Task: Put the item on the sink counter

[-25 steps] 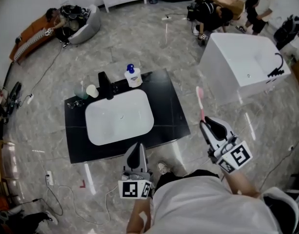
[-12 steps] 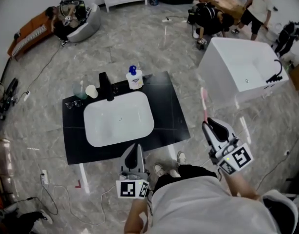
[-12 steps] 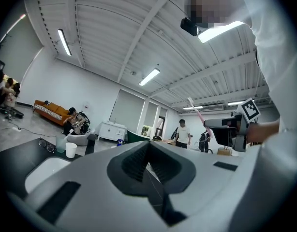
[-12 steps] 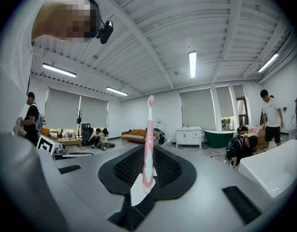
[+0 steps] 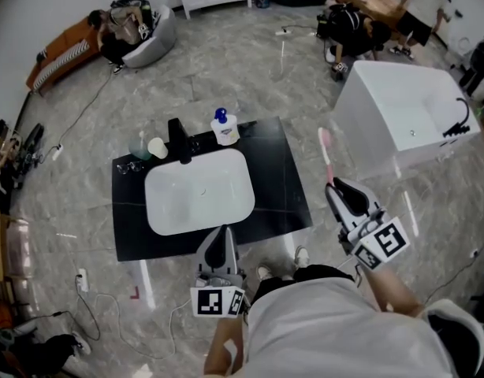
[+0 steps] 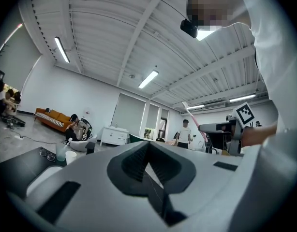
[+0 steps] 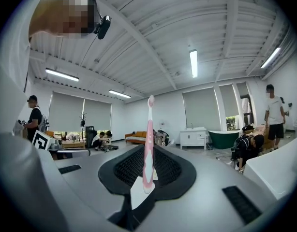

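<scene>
While right gripper (image 5: 337,187) clamps toothbrush (image 5: 325,152) beyond counter (image 5: 288,189) edge, left gripper (image 5: 221,236) closed, empty.

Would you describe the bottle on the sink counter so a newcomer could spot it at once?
Find the black sink counter with white rectangular basin. Behind the basin, right of the black faucet, stands a white plastic bottle; unlike the pale cups left of the faucet, it has a blue cap.

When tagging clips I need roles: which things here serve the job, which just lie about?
Job: pink toothbrush; right gripper, shut on it; black sink counter.
Lying about: soap bottle; white cup; faucet; white bathtub; left gripper, shut and empty.
</scene>
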`<state>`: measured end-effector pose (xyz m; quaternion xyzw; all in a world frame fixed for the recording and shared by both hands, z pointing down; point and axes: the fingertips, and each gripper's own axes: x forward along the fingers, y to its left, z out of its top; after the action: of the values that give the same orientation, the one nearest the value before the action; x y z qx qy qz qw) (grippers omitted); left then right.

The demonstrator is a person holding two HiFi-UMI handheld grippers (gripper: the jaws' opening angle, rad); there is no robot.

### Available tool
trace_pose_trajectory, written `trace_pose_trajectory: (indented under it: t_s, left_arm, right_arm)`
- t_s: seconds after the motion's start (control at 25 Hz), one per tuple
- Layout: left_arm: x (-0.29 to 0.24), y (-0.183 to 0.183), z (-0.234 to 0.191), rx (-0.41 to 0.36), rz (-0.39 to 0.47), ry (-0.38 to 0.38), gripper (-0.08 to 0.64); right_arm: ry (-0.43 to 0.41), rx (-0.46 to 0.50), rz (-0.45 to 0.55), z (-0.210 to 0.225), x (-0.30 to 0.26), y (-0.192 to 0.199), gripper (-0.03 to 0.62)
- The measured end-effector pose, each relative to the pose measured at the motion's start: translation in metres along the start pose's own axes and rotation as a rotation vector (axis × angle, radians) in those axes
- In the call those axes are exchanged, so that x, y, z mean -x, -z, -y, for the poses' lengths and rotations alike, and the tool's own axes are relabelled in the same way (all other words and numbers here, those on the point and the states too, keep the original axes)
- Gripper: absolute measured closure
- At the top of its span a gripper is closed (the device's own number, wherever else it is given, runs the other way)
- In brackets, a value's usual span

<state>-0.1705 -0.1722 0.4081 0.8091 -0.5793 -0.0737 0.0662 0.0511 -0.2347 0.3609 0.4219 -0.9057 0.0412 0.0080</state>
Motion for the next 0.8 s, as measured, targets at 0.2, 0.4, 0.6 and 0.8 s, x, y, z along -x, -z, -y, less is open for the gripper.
trace_pose_trajectory:
  t_s: [0.2,0.4,0.6,0.8]
  left_arm:
    - [-0.005,0.001,0.001,0.002,0.005,-0.006,0.555]
    - [-0.006,-0.003,-0.002,0.002,0.016,-0.027,0.555]
    - [-0.005,-0.012,-0.002,-0.008,0.034,-0.047,0.555]
    - [0.001,-0.011,-0.002,-0.006,0.030,-0.074,0.556]
  right_arm:
    - [-0.019,0.013,0.006,0.006,-0.012,-0.005,0.514]
    - [-0.035,0.013,-0.002,0.008,-0.024,-0.002,0.514]
    - [-0.056,0.011,-0.012,0.012,-0.035,0.001,0.514]
    - [-0.072,0.005,-0.019,0.016,-0.044,0.006,0.514]
